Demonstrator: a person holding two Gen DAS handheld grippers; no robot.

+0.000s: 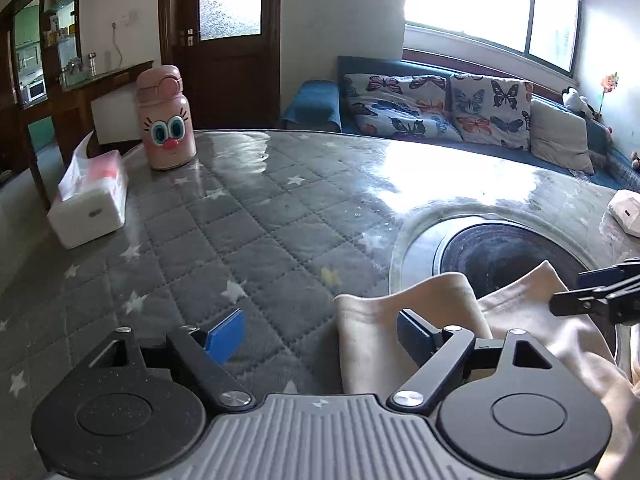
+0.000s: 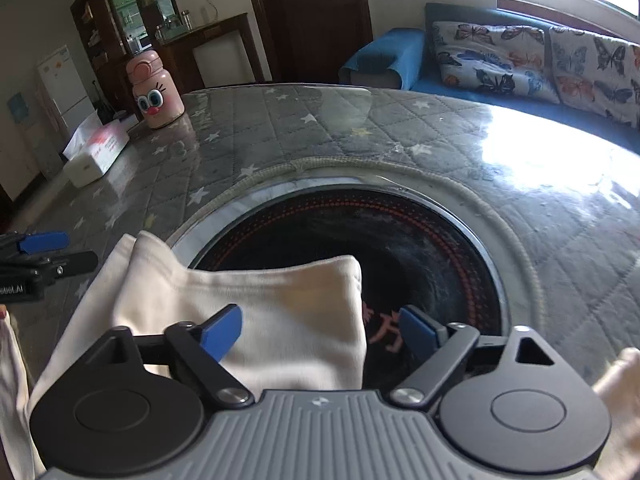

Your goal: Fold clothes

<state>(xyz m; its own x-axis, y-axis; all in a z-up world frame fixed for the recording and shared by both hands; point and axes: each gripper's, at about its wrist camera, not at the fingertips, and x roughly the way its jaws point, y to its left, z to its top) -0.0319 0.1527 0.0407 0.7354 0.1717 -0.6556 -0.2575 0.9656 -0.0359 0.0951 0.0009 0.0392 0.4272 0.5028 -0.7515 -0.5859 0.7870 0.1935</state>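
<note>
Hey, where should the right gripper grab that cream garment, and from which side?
Judging by its pose, take the cream garment at its far folded corner, over the dark round cooktop. Come from the near side with the open right gripper, since that corner already lies between its fingers.

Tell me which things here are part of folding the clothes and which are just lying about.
Part of the job: cream garment, left gripper, right gripper, both open.

Lying about: pink cartoon bottle, tissue pack, round black hotplate, white item at the table's right edge.
</note>
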